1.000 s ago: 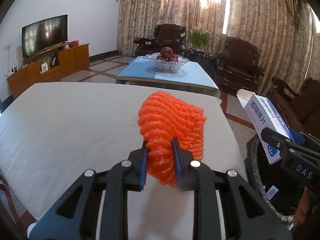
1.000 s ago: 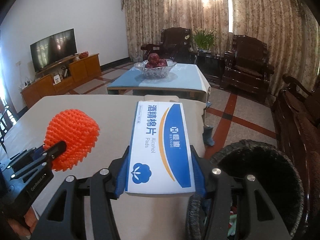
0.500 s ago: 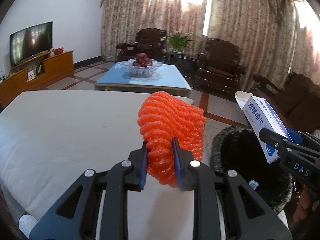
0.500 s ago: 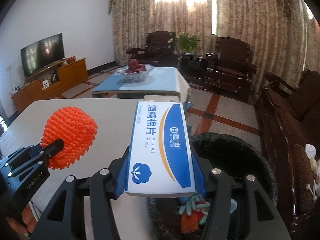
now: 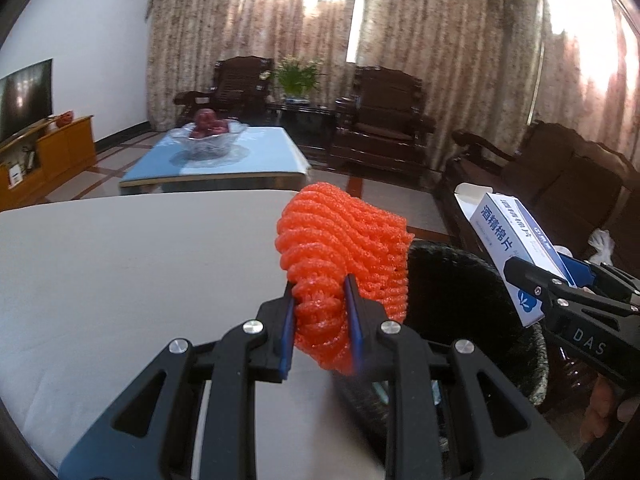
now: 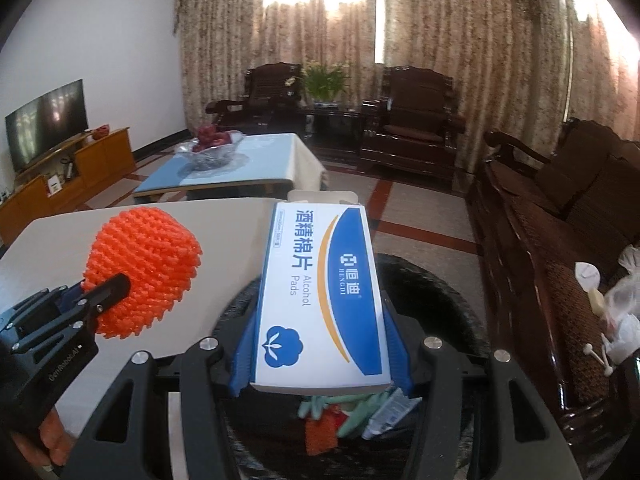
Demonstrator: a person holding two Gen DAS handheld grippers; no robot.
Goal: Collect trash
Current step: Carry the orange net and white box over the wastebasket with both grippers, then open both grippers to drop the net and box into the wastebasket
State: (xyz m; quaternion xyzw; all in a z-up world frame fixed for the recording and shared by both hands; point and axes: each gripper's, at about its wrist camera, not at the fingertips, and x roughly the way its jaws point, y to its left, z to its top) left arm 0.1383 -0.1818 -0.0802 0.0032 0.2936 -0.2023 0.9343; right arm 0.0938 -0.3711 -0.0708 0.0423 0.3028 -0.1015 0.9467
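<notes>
Hanging over the bin (image 6: 440, 300), the box (image 6: 320, 292) sits clamped in the right gripper (image 6: 320, 360). The left gripper (image 5: 318, 320) pinches the net (image 5: 344, 256), with the bin rim at its 3 o'clock. Both have swung off the table (image 5: 120, 260) within a second; release looks near. Only the right view shows trash (image 6: 352, 412) inside.
</notes>
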